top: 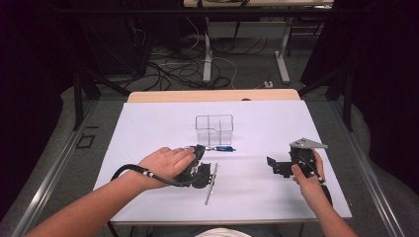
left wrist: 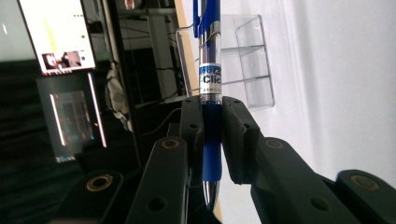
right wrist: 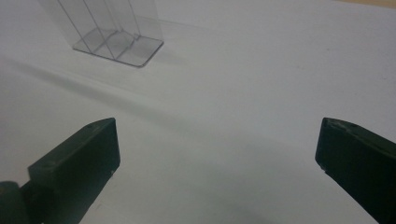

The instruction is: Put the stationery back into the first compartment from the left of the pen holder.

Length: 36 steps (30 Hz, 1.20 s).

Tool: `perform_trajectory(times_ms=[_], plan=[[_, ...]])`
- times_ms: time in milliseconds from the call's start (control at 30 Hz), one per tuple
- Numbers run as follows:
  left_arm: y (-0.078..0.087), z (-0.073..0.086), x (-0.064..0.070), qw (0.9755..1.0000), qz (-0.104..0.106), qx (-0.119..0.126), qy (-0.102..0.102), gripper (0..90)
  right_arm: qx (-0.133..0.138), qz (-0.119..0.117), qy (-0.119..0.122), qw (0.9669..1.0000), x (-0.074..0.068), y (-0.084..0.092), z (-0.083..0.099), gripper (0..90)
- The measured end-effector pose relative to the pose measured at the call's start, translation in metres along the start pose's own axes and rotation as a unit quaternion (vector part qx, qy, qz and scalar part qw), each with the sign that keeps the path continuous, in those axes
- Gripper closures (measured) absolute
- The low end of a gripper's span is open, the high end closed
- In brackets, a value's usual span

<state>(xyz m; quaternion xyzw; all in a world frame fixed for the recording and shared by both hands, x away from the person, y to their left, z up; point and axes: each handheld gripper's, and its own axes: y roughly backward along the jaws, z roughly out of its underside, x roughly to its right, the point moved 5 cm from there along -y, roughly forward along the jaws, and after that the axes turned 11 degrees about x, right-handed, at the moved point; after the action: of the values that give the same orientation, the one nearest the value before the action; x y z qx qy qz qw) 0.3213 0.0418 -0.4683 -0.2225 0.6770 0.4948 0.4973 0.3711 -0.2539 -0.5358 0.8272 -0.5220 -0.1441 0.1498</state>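
The left gripper (left wrist: 212, 135) pinches the blue pen (left wrist: 210, 84) at its grip. The pen's long axis points toward the clear holder (top: 214, 129), just above in the high view's centre (the nearer hand). The right gripper (right wrist: 217, 163), jaws spread wide, waits at right.

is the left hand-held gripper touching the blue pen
Touching. The left gripper view shows the left hand-held gripper with both jaws pressed against the blue pen.
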Motion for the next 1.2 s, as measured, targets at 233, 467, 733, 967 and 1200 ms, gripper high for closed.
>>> perform_trajectory(times_ms=[233,467,733,967,1200], plan=[[0.006,0.003,-0.001,0.9982,-0.005,-0.005,-0.060,79.3,-0.015,-0.064,0.019,0.9977,-0.019,0.002,-0.020,0.0],[0.007,0.004,-0.002,0.9975,-0.005,-0.002,-0.070,79.3,-0.048,-0.119,0.143,0.9813,-0.046,-0.003,-0.048,1.8],[0.009,0.006,0.003,0.9995,-0.004,-0.007,-0.032,79.3,-0.058,-0.155,0.250,0.9540,-0.075,-0.006,-0.077,13.7],[0.009,0.008,0.003,0.9992,-0.003,-0.014,-0.038,79.3,-0.071,-0.176,0.317,0.9294,-0.090,-0.010,-0.091,23.9],[0.008,0.008,0.004,0.9993,0.001,-0.012,-0.037,79.3,-0.080,-0.195,0.390,0.8962,-0.105,-0.013,-0.101,40.8]])
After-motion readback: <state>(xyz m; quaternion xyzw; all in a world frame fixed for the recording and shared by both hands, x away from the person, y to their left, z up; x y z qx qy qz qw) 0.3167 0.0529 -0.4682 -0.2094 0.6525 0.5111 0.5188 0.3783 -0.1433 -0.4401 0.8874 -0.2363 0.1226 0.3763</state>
